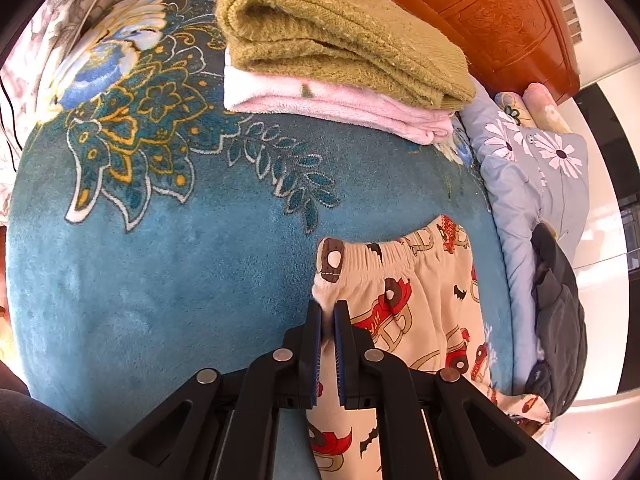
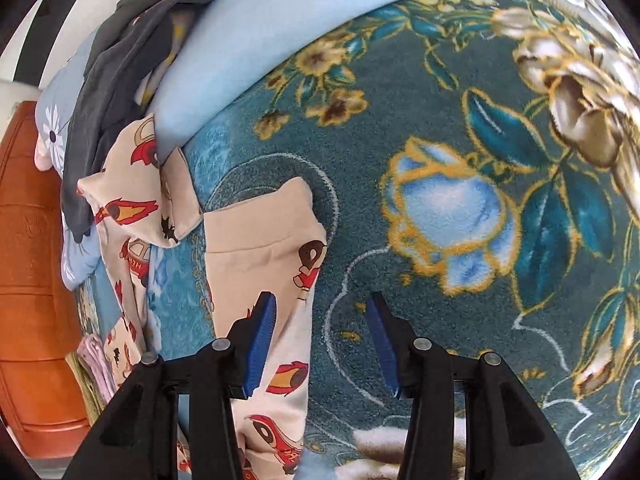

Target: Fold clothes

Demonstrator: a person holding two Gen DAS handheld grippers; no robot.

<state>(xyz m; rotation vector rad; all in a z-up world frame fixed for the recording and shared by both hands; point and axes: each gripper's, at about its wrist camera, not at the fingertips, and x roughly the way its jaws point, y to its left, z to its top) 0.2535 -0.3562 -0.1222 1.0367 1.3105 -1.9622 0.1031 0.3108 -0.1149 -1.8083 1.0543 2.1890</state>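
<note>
Cream children's pants (image 1: 404, 304) printed with red cars lie on a teal floral blanket (image 1: 168, 264). My left gripper (image 1: 328, 312) is shut on the pants' edge just below the elastic waistband corner. In the right wrist view the pant legs (image 2: 264, 252) lie spread on the blanket (image 2: 440, 128). My right gripper (image 2: 320, 312) is open and empty, its left finger over a pant leg near the hem, its right finger over bare blanket.
A folded pile, an olive sweater (image 1: 332, 28) on a pink garment (image 1: 320, 100), sits at the far side. A dark grey garment (image 1: 560, 320) and a light blue flowered quilt (image 1: 532, 168) lie at the right. A wooden headboard (image 1: 500, 8) stands behind.
</note>
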